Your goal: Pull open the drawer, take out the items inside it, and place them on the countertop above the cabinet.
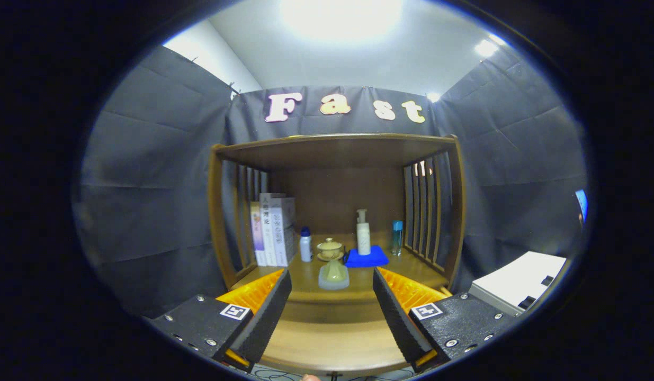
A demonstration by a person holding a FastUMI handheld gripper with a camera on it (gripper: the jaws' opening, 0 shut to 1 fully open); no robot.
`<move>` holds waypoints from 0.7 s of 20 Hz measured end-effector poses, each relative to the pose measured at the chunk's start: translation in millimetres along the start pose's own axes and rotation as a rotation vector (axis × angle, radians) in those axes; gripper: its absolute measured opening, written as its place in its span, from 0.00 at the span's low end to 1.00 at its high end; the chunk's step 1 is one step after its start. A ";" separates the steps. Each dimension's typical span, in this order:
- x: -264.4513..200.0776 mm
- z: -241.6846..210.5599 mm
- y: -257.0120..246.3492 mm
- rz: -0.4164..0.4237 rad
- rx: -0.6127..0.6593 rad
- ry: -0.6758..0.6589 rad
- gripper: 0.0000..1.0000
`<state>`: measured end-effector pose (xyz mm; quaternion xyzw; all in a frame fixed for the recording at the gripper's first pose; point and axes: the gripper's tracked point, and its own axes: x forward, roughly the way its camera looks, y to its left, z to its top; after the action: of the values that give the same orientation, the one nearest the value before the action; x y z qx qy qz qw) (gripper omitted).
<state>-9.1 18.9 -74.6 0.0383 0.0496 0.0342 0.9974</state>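
My gripper stands open above the front of a wooden cabinet's countertop, with nothing between its fingers. Just beyond the fingertips, a small pale green item on a clear base rests on the countertop. Farther back stand a small white bottle with a blue cap, a lidded tea cup on a saucer, a white pump bottle on a blue cloth, and a slim blue-capped clear bottle. The drawer lies below my view, hidden.
Books lean against the slatted left side of the wooden shelf frame. A slatted panel closes the right side. A white box sits to the right of the cabinet. Dark cloth walls surround the booth.
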 end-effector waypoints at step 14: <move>-92.6 -158.0 -8.4 -0.063 -0.034 0.130 0.95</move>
<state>-116.6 15.4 -223.1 0.0172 0.1150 0.0060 0.9932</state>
